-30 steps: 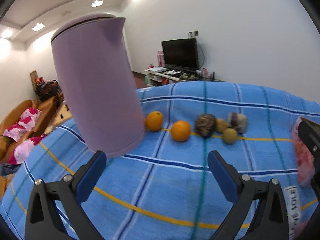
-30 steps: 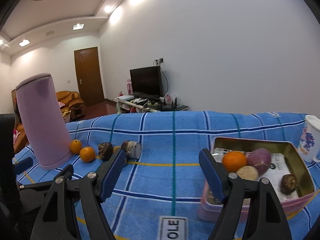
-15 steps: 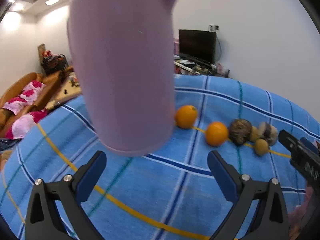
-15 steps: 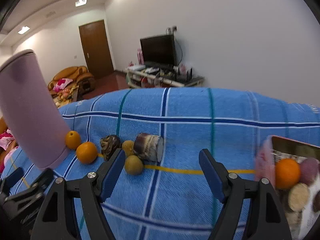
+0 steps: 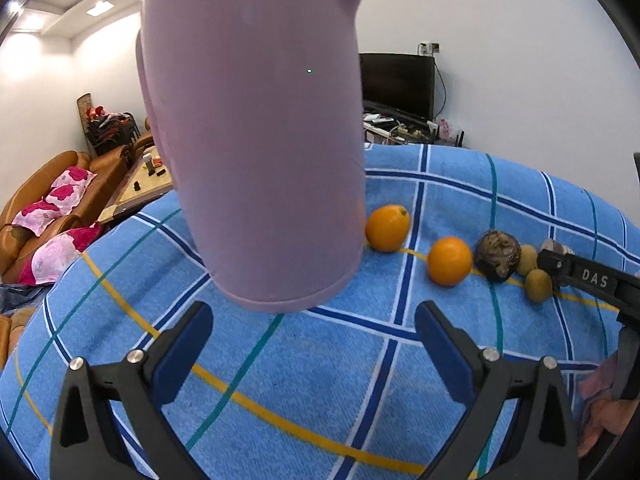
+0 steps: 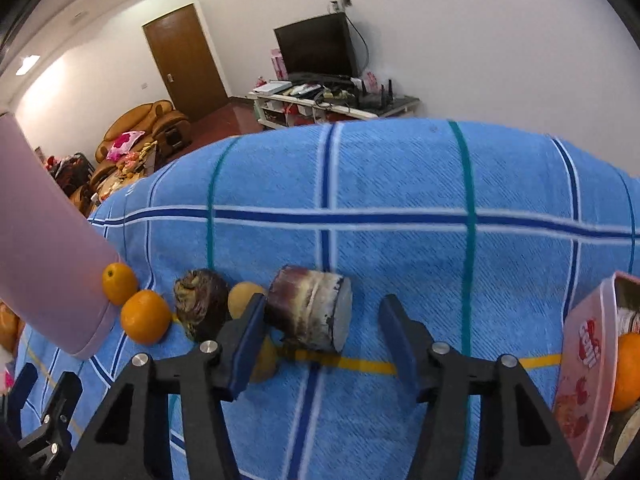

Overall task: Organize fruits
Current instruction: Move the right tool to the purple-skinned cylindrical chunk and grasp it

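Observation:
A row of fruit lies on the blue checked cloth: two oranges (image 6: 119, 283) (image 6: 146, 322), a dark wrinkled fruit (image 6: 202, 308), small yellow fruits (image 6: 244, 292) and a brown cut cylinder piece (image 6: 310, 308). My right gripper (image 6: 322, 328) hangs over the cylinder piece, its jaws closing around it. The left pad is at the piece's end and the right pad is still apart. My left gripper (image 5: 312, 332) stands open and empty before the tall purple jug (image 5: 256, 140). In the left wrist view the oranges (image 5: 387, 228) (image 5: 449, 261) lie to the right of the jug.
A pink tin (image 6: 588, 344) holding an orange (image 6: 628, 372) and other fruit sits at the right edge. The purple jug (image 6: 44, 248) stands touching the leftmost orange. Bare cloth (image 6: 400, 184) stretches beyond the fruit row. A person's fingers (image 5: 600, 420) show at the lower right.
My right gripper has swung left and down from the tin to the fruit row, and its jaws have narrowed. The left gripper first drew closer to the jug, then held still.

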